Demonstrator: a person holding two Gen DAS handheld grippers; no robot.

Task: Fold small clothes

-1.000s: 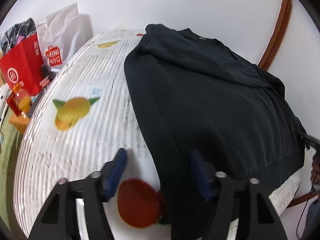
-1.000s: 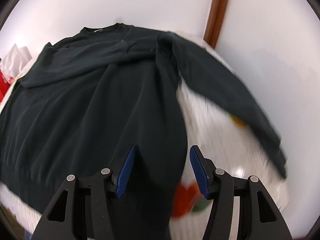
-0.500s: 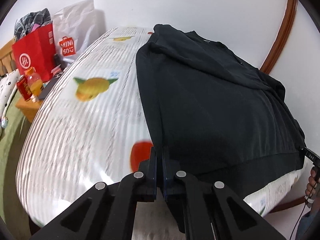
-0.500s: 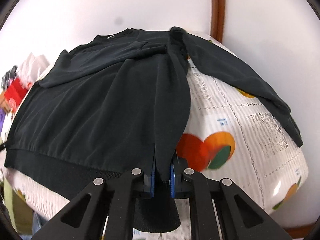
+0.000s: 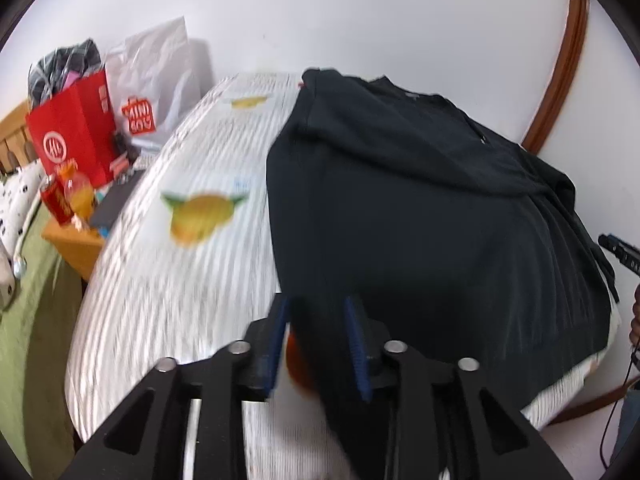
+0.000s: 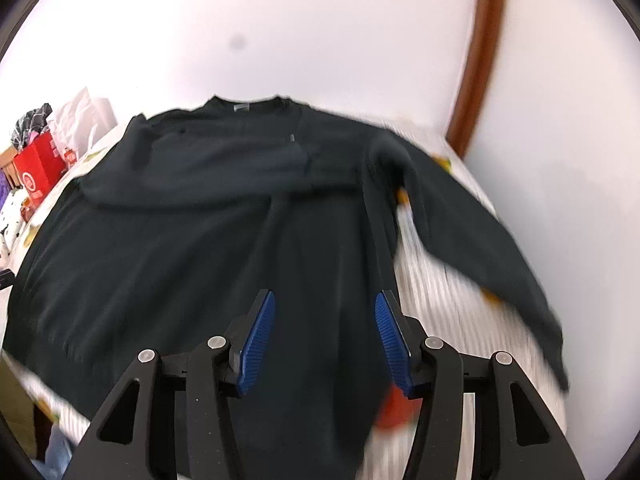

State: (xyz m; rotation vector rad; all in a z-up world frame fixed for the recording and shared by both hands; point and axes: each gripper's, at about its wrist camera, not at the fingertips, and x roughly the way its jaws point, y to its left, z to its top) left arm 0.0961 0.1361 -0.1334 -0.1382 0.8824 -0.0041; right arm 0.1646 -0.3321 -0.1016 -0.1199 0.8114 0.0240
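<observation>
black long-sleeve sweater (image 6: pixel 192 240) spread flat on a table with a white fruit-print tablecloth (image 5: pixel 168 280), neck toward the wall, one sleeve (image 6: pixel 480 240) trailing off to the right over the cloth. left gripper (image 5: pixel 318 344) jaws just reopened, apart, sweater's side edge between the pads but not pinched. right gripper (image 6: pixel 324 340) jaws also just opened, wide apart above the hem area, gripping nothing. red paper bag (image 5: pixel 74 132) and white miniso bag (image 5: pixel 154 80) beyond the table's left end, bottles (image 5: pixel 76 196) on a small wooden stand. frames blurred.
</observation>
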